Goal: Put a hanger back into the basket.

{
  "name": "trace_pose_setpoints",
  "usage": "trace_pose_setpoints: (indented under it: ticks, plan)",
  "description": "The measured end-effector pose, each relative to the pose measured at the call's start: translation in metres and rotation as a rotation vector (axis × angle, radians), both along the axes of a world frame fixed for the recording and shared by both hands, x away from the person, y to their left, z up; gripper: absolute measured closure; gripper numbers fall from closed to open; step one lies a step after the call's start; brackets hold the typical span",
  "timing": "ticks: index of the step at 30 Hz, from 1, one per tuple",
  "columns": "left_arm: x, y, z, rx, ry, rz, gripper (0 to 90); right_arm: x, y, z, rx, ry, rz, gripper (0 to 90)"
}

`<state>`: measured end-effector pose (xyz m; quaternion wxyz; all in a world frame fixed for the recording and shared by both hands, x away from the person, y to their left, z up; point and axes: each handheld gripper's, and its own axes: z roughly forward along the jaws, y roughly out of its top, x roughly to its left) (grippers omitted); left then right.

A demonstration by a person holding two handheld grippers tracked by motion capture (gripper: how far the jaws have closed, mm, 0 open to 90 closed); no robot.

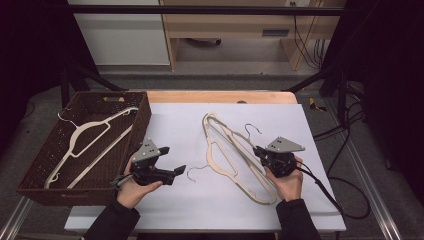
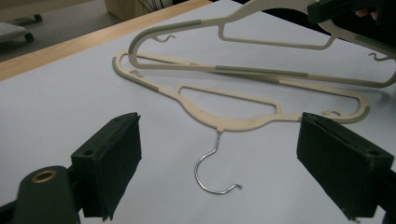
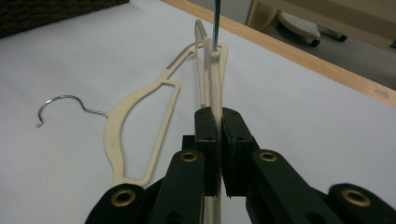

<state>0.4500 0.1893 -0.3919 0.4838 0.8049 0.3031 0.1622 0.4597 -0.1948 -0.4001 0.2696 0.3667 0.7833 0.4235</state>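
High view first: my right tongs [image 1: 260,151] sit at the right of the white-covered worktop [image 1: 170,125], pressed together on the cream plastic hanger with a wire hook [image 1: 240,150] that lies on top of a second one. Looking along those tongs in the right gripper view, both black pads [image 3: 205,140] squeeze the thin cream bar of that hanger [image 3: 212,93], which stands on edge and runs away from me toward its steel hook at the far end. Beneath it and to one side, the other cream plastic hanger [image 3: 140,121] lies flat on the white sheet, its wire hook curling off beside it.

My left tongs [image 1: 177,171] rest low on the worktop near the front, just beside the dark woven basket [image 1: 142,125], and they are spread wide with nothing between them. From the left gripper view, the flat hanger [image 2: 224,119] lies ahead of the spread tongs, its hook pointing back toward me between the two pads [image 2: 116,163] without touching either. Behind it the pinched hanger [image 2: 261,42] is tilted up off the sheet at the end held by my right tongs [image 2: 336,14].

Inside the basket lies a third cream hanger [image 1: 87,145], slanted across the bottom.
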Motion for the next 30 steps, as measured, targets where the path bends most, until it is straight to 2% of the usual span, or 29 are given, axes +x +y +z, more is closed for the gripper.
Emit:
trace_pose_setpoints:
  ticks: [2, 10, 12, 14, 16, 19, 25, 28, 29, 30]
  plan:
    - [-0.001, 0.0, 0.002, -0.006, -0.005, -0.003, 13.6, -0.001, -0.001, 0.002, 0.022, 0.007, 0.026, 87.1]
    - [-0.003, -0.006, 0.019, -0.01, -0.041, -0.032, 13.2, -0.011, 0.015, 0.012, 0.119, 0.035, 0.214, 87.1]
    - [0.0, -0.011, 0.022, 0.002, -0.043, -0.044, 12.4, -0.013, 0.023, 0.014, 0.142, 0.053, 0.275, 87.1]
    - [0.004, -0.016, 0.024, 0.022, -0.04, -0.057, 12.3, -0.015, 0.027, 0.014, 0.15, 0.064, 0.309, 87.0]
    - [0.008, -0.023, 0.025, 0.023, -0.03, -0.072, 12.7, -0.016, 0.034, 0.013, 0.155, 0.084, 0.35, 87.0]
    - [0.013, -0.032, 0.025, 0.037, -0.021, -0.099, 14.3, -0.016, 0.04, 0.011, 0.147, 0.103, 0.386, 87.0]
    - [0.022, -0.054, 0.018, 0.116, -0.005, -0.173, 19.8, -0.017, 0.044, 0.009, 0.164, 0.131, 0.429, 87.1]
    - [0.024, -0.062, 0.013, 0.151, 0.005, -0.207, 25.8, -0.018, 0.044, 0.01, 0.169, 0.131, 0.443, 87.1]
    - [0.026, -0.064, 0.012, 0.167, 0.008, -0.237, 28.4, -0.018, 0.044, 0.01, 0.172, 0.132, 0.448, 87.0]
    - [0.026, -0.065, 0.011, 0.18, 0.004, -0.246, 33.3, -0.018, 0.044, 0.01, 0.176, 0.136, 0.453, 87.1]
